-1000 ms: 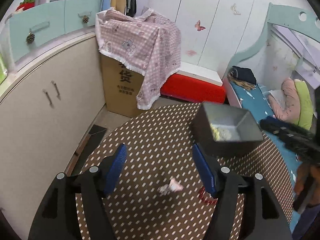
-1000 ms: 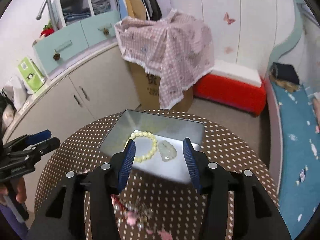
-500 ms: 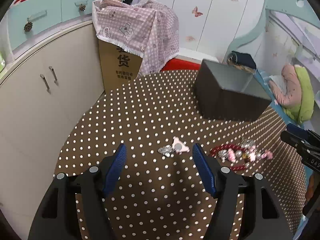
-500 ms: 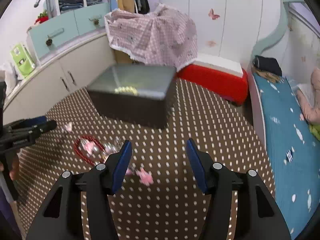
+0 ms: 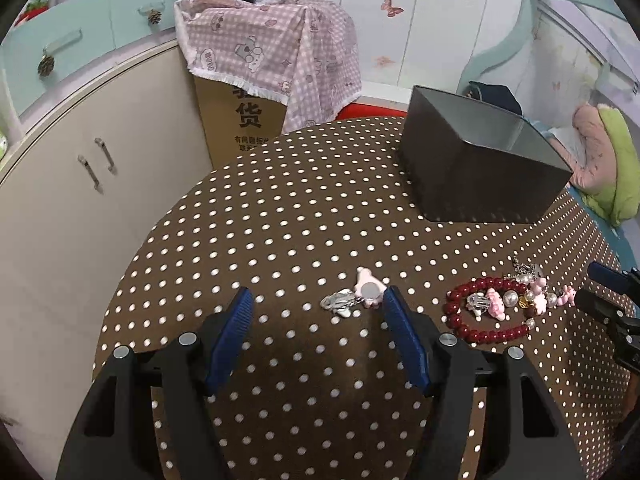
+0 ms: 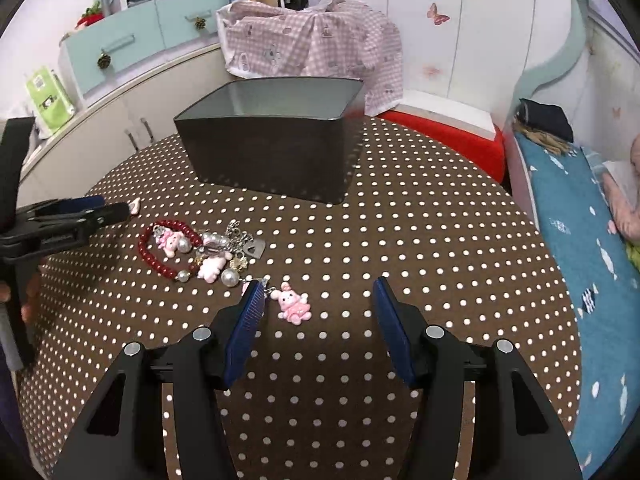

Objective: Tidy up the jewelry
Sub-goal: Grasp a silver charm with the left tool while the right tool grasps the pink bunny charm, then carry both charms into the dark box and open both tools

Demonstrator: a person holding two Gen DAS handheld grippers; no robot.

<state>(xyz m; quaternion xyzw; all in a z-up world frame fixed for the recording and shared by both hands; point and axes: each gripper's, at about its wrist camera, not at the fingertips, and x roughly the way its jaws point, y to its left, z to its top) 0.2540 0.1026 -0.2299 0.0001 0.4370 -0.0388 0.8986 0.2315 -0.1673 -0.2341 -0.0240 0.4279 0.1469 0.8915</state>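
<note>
Left gripper (image 5: 316, 308) jaws spread and closing, nothing pinched, silver-pink charm (image 5: 354, 298) just ahead by its right pad, red bracelet (image 5: 486, 316) right of it, right gripper (image 6: 318, 300) jaws spread, empty, bunny charm (image 6: 294, 304) between the tips, box (image 6: 276, 152) beyond.

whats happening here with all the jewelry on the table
A person holds a gripper in each hand over a polka-dot table, sorting jewelry. Nothing is held yet. The left gripper, its jaws closing, hangs near a pink clip. The right gripper stands open, with a pink bunny charm just inside its left finger. A red bead bracelet and tangled charms lie nearby, in front of a dark box.
</note>
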